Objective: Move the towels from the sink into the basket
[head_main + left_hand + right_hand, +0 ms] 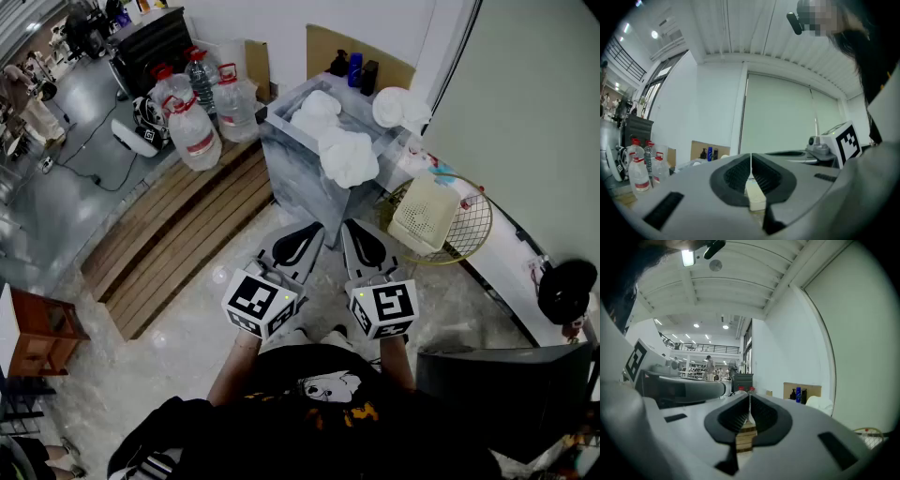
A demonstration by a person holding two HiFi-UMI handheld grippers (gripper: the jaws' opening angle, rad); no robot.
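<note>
Lying crumpled in the marbled grey sink (305, 183): fluffy white towels (349, 156).

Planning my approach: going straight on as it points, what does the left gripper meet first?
Likely the grey sink, whose front wall stands just ahead of the left gripper; depth and height are unclear.

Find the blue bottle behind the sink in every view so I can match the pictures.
Head view: the blue bottle stands at top centre, on the far edge of the sink.
Left gripper view: left of centre, a little below mid-height.
Right gripper view: right of centre, a little below mid-height.
Shared landmark: the brown cardboard panel right behind it in all three.
</note>
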